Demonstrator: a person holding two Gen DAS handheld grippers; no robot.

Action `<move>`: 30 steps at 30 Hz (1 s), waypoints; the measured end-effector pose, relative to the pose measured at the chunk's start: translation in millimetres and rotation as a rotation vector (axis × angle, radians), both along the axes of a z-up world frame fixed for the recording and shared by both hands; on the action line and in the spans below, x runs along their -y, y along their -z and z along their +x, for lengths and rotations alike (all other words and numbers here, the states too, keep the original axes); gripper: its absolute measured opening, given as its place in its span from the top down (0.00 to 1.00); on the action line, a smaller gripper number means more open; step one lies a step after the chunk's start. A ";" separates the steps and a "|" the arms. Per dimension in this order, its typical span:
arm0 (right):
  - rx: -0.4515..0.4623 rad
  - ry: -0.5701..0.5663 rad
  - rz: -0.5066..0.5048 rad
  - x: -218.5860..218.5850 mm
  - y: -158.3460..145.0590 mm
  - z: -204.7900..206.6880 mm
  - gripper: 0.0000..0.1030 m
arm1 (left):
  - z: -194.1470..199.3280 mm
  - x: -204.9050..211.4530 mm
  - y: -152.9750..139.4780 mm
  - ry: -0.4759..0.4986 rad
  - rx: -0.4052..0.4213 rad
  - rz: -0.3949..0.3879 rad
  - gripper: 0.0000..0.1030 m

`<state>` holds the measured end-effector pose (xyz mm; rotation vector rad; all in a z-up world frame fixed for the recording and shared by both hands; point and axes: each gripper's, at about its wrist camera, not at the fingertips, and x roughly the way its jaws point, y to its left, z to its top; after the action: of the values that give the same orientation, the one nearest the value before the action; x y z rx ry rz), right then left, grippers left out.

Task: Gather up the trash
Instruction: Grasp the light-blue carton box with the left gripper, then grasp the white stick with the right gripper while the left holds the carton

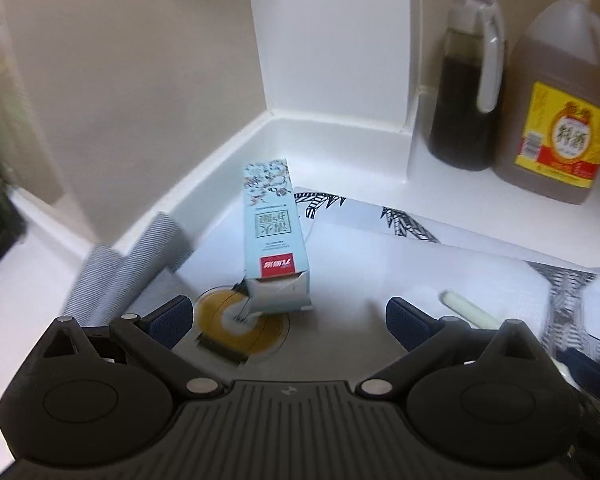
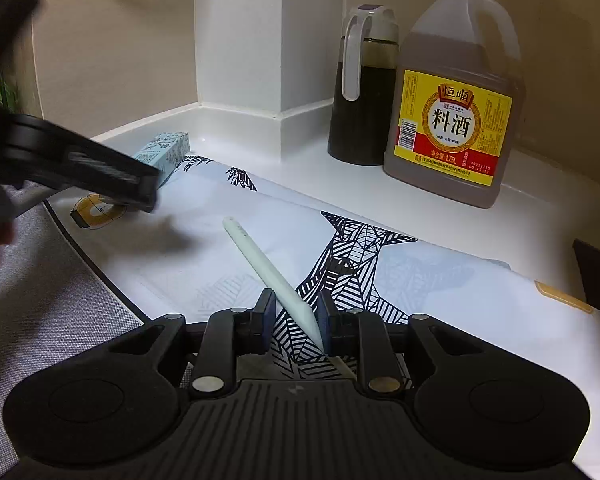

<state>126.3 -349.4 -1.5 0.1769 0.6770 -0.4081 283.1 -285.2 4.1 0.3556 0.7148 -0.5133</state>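
Note:
A light blue carton box [image 1: 274, 240] with a torn-open end lies on the white mat, close to the corner wall; it also shows behind the other gripper as the box [image 2: 168, 148]. My left gripper [image 1: 290, 320] stands wide open just before the box's open end, nothing between its pads, and appears blurred as the left gripper [image 2: 140, 188]. A thin white stick [image 2: 260, 264] lies slantwise on the mat. My right gripper [image 2: 296, 320] is shut on its near end, with the pads pressing it from both sides. The stick [image 1: 468, 312] also shows at the right.
A patterned white mat [image 2: 380, 256] covers the counter. A dark sauce jug [image 2: 362, 92] and a big cooking-wine bottle [image 2: 452, 100] stand at the back right by a white pillar [image 2: 252, 40]. Grey cloth [image 1: 132, 264] lies at the left, by the wall.

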 end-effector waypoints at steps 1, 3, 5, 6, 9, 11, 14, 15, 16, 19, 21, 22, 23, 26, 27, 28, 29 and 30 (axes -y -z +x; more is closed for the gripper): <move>-0.002 -0.001 -0.004 -0.6 0.1 0.0 0.74 | 4.7 1.9 4.2 -0.002 -0.005 0.002 0.00; -0.010 -0.001 -0.021 -2.5 0.5 0.3 0.71 | 14.2 4.7 13.2 -0.005 -0.021 0.009 0.00; -0.019 0.009 -0.041 -3.4 0.9 0.5 0.61 | 21.3 4.5 19.9 -0.006 -0.035 -0.005 0.00; -0.022 0.020 -0.046 -3.0 1.2 0.5 0.53 | 24.4 4.1 20.9 -0.008 -0.037 -0.021 0.00; -0.016 0.035 -0.019 3.0 2.5 -0.7 0.48 | 32.3 4.1 23.4 -0.011 -0.055 -0.048 0.00; -0.012 0.036 -0.005 4.4 3.1 -0.9 0.48 | 34.3 4.5 24.7 -0.011 -0.059 -0.058 0.00; -0.011 0.036 -0.002 3.6 3.5 -0.7 0.48 | 36.1 6.1 26.3 -0.007 -0.054 -0.063 0.00; -0.010 0.036 0.000 3.6 3.7 -0.7 0.48 | 35.9 5.6 26.3 -0.005 -0.052 -0.065 0.00; -0.009 0.036 0.003 3.7 3.9 -0.7 0.47 | 35.9 5.8 26.7 -0.004 -0.050 -0.066 0.00; -0.006 0.035 0.012 4.5 4.4 -0.2 0.46 | 35.9 5.8 27.2 -0.002 -0.048 -0.071 0.00; -0.004 0.034 0.017 4.8 4.4 0.1 0.44 | 36.8 5.7 27.5 -0.002 -0.048 -0.074 0.00; -0.003 0.034 0.019 5.1 4.3 0.0 0.44 | 37.4 5.9 27.7 -0.002 -0.050 -0.075 0.00; -0.003 0.034 0.019 5.1 4.3 0.0 0.44 | 37.8 5.8 27.3 -0.002 -0.053 -0.074 0.00; 0.003 0.032 0.013 3.7 3.6 -0.8 0.66 | 36.3 5.3 21.7 0.006 -0.052 -0.061 0.12; 0.007 0.032 0.010 3.4 3.1 -1.3 0.76 | 35.4 2.5 17.1 0.013 -0.061 -0.078 0.41; 0.011 0.031 0.011 4.0 2.8 -1.4 0.78 | 36.0 -0.8 12.7 0.021 -0.087 -0.103 0.56; 0.021 0.025 0.021 4.9 2.3 -1.8 0.80 | 37.0 -5.2 8.2 0.025 -0.116 -0.135 0.59; 0.036 0.022 0.033 6.0 1.6 -3.0 0.83 | 36.8 -9.6 4.1 0.026 -0.127 -0.163 0.59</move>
<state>123.3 -355.4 -3.1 0.2224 0.6475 -0.4145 319.9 -275.6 0.0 0.1807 0.7860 -0.6192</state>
